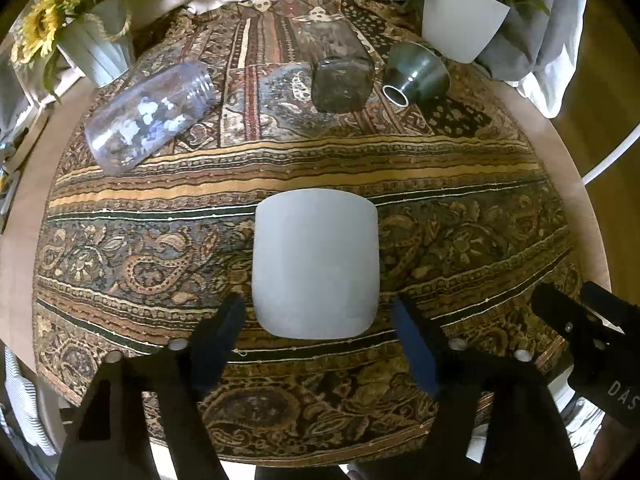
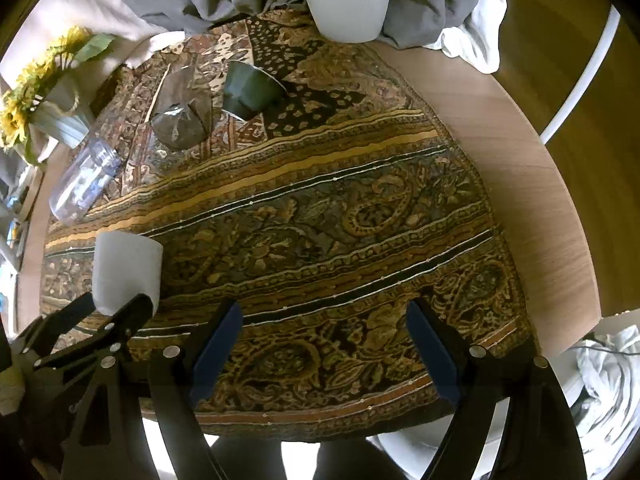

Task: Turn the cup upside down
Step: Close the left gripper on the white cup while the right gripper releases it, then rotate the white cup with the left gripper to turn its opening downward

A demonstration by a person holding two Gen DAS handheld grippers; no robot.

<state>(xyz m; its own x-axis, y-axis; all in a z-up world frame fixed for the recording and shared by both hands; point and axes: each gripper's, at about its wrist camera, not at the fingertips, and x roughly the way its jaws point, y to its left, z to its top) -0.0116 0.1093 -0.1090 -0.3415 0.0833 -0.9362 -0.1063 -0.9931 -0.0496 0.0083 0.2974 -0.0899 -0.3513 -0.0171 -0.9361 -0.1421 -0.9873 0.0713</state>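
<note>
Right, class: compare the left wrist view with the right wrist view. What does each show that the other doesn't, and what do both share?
Only the left wrist view: the white cup dead ahead of the open left gripper, and a white-rimmed foot on the dark cup.

Only the right wrist view: the open right gripper over bare cloth, a broad stretch of wooden table, and crumpled fabric at lower right.

Both: white cup, dark cup, bottle, glass, sunflowers, white pot.
</note>
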